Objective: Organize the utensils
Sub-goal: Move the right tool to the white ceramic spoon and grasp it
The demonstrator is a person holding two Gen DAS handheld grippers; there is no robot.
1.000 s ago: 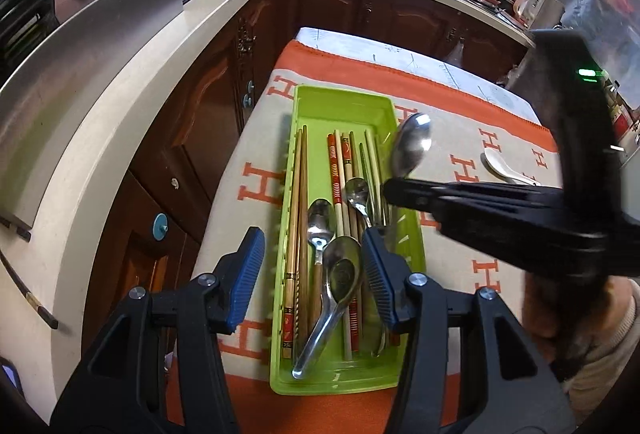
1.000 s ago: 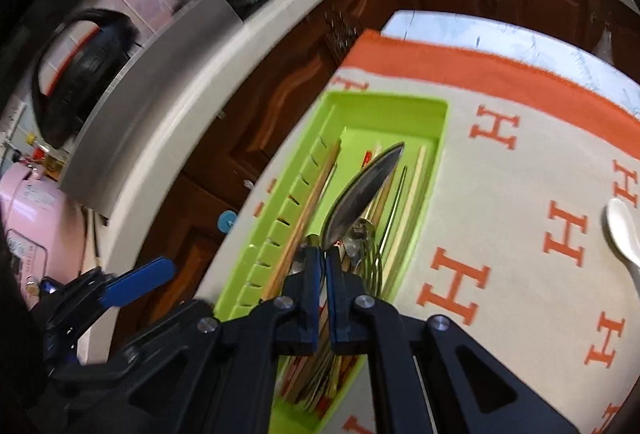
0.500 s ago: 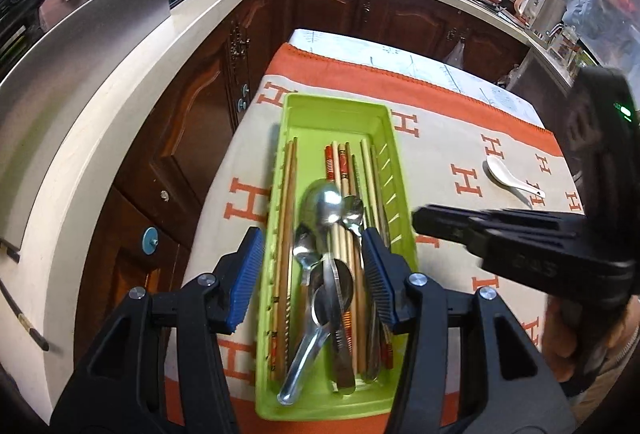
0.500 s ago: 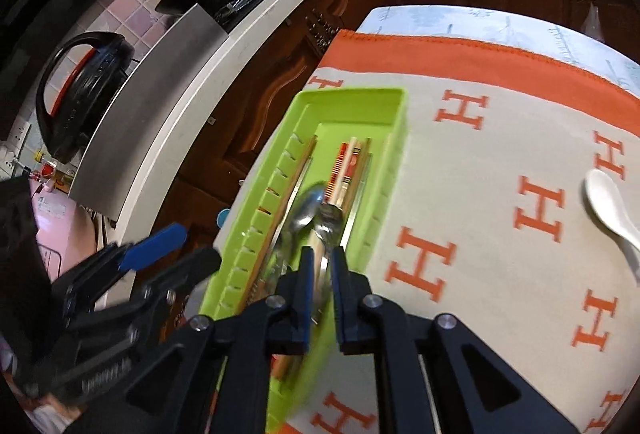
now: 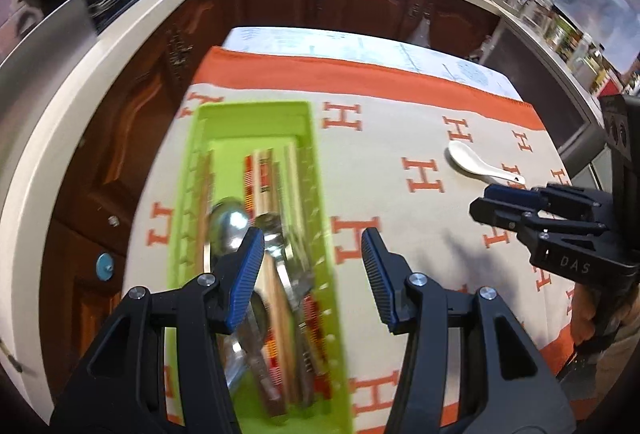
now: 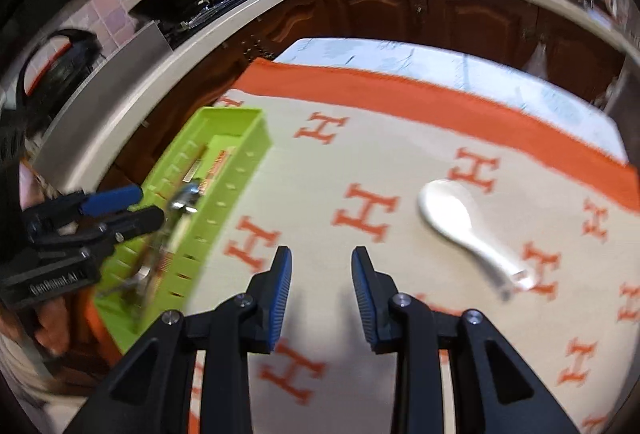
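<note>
A long lime-green plastic utensil tray is seen lying lengthwise near the left edge of the tabletop, which is covered by a cream cloth with orange H letters and an orange border. Inside the tray, several stainless-steel spoons are piled over wooden chopsticks with red patterned bands; their exact number cannot be told because of blur.

The left claw is held wide open above the near half of the tray, one blue ribbed pad over the spoons and the other beyond the tray's right wall, over the cloth. Nothing is gripped between its fingers.

The right claw is parted as well, though less widely, and is empty; it hovers over bare cloth near the middle of the tabletop, to the right of the tray. In the left wrist view it appears at the right side of the picture, carried by a hand.

A white ceramic soup spoon is seen lying alone on the cloth toward the right edge of the tabletop, well apart from the tray, bowl turned toward the far edge and handle toward the near one. It is touched by neither claw.
</note>
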